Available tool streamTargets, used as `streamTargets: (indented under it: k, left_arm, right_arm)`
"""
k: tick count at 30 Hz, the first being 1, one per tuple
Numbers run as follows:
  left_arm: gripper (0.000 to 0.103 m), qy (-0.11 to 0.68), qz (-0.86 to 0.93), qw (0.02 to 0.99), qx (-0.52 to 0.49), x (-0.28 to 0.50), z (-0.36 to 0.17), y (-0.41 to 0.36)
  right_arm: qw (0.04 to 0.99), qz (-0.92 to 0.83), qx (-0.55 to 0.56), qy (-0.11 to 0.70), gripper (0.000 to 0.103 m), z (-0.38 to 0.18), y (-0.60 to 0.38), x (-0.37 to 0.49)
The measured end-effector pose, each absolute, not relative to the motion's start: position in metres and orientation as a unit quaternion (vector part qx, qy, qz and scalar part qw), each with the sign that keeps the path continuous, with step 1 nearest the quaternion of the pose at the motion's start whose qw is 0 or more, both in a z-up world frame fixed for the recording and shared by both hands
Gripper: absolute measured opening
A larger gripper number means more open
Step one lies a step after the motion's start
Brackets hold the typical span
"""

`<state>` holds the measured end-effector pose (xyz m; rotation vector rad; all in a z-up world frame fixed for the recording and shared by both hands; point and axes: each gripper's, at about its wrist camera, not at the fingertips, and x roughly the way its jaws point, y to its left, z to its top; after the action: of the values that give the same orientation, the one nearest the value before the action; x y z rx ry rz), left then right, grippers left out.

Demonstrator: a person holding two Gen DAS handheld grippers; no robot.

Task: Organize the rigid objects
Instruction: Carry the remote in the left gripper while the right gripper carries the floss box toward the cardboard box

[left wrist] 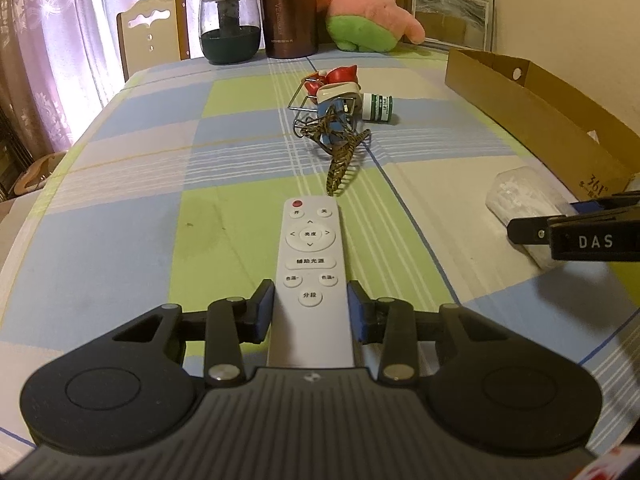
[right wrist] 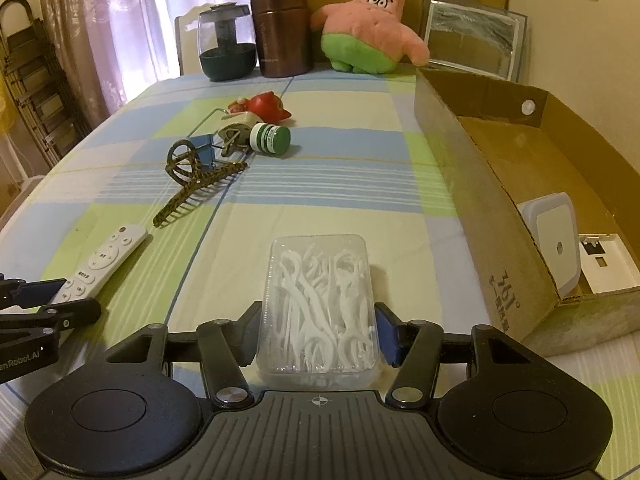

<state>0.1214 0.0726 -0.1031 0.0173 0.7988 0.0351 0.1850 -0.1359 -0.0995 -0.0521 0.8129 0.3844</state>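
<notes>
Only the right wrist view looks into the cardboard box (right wrist: 520,216), where a white square device (right wrist: 554,242) lies. The left gripper (left wrist: 311,312) clamps the remote (left wrist: 311,264); the right gripper (right wrist: 318,334) pinches the floss-pick box (right wrist: 318,300) on the tablecloth (right wrist: 360,184).

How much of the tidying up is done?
Two white items already sit in the cardboard box. The left gripper clamps the white remote; the right gripper brackets the clear floss pick box. The hair claw, green-capped bottle and red toy remain on the table.
</notes>
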Motion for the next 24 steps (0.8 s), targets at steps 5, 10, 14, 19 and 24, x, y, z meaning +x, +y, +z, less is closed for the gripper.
streamTargets:
  k: [5,10,14,19,24]
  left_arm:
    - [0.033,0.382,0.012,0.924,0.006,0.117,-0.097,0.071]
    - [0.033,0.375,0.007,0.927,0.002,0.114,-0.089,0.068]
    - [0.033,0.367,0.001,0.930,-0.002,0.114,-0.079,0.062]
    - [0.033,0.358,-0.009,0.934,-0.006,0.116,-0.068,0.045]
    - [0.033,0.347,-0.023,0.938,-0.006,0.120,-0.057,0.022]
  right_arm:
    - [0.905,0.189,-0.032,0.379,0.054,-0.093,-0.136,0.180]
    - [0.907,0.193,-0.029,0.373,0.054,-0.087,-0.138,0.176]
    - [0.910,0.195,-0.022,0.365,0.054,-0.079,-0.142,0.173]
    - [0.916,0.191,-0.012,0.352,0.054,-0.063,-0.152,0.170]
    - [0.923,0.180,-0.001,0.340,0.054,-0.044,-0.169,0.167]
